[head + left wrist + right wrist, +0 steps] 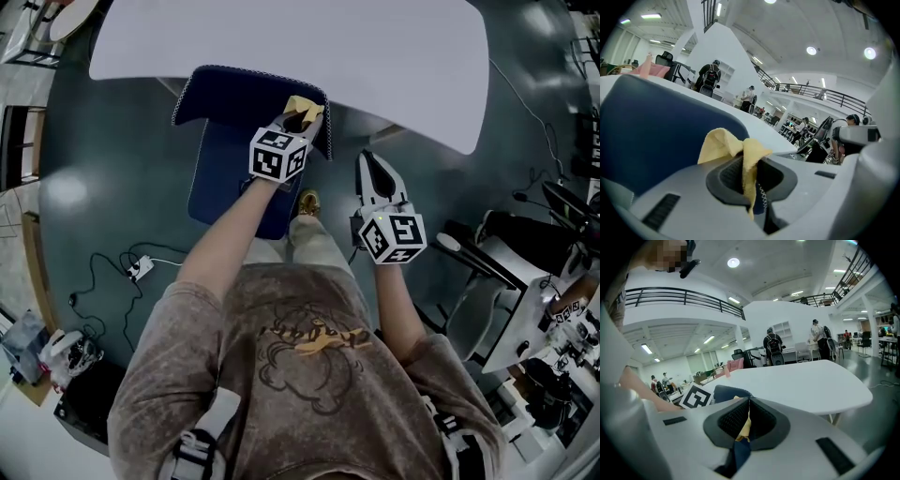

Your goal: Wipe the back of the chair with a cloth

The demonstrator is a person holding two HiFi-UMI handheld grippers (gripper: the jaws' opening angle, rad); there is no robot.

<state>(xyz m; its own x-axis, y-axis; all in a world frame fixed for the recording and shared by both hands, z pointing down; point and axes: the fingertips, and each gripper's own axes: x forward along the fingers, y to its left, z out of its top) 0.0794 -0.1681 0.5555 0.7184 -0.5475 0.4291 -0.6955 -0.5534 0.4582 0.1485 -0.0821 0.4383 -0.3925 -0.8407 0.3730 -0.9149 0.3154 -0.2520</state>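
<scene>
A dark blue chair (220, 178) stands tucked against the white table (375, 56), its backrest (230, 89) at the table's edge. My left gripper (305, 120) is at the right end of the backrest's top and is shut on a yellow cloth (305, 106). In the left gripper view the cloth (724, 145) bunches out of the closed jaws against the blue backrest (656, 126). My right gripper (367, 157) hovers to the right of the chair, shut and empty. The right gripper view shows the chair (729, 392) beyond its tips (749, 401).
A power strip with cables (139, 269) lies on the floor at the left. A black and white office chair (506, 244) and a cluttered desk (562, 337) stand at the right. Bags (66, 356) sit at lower left. People stand far off in the hall.
</scene>
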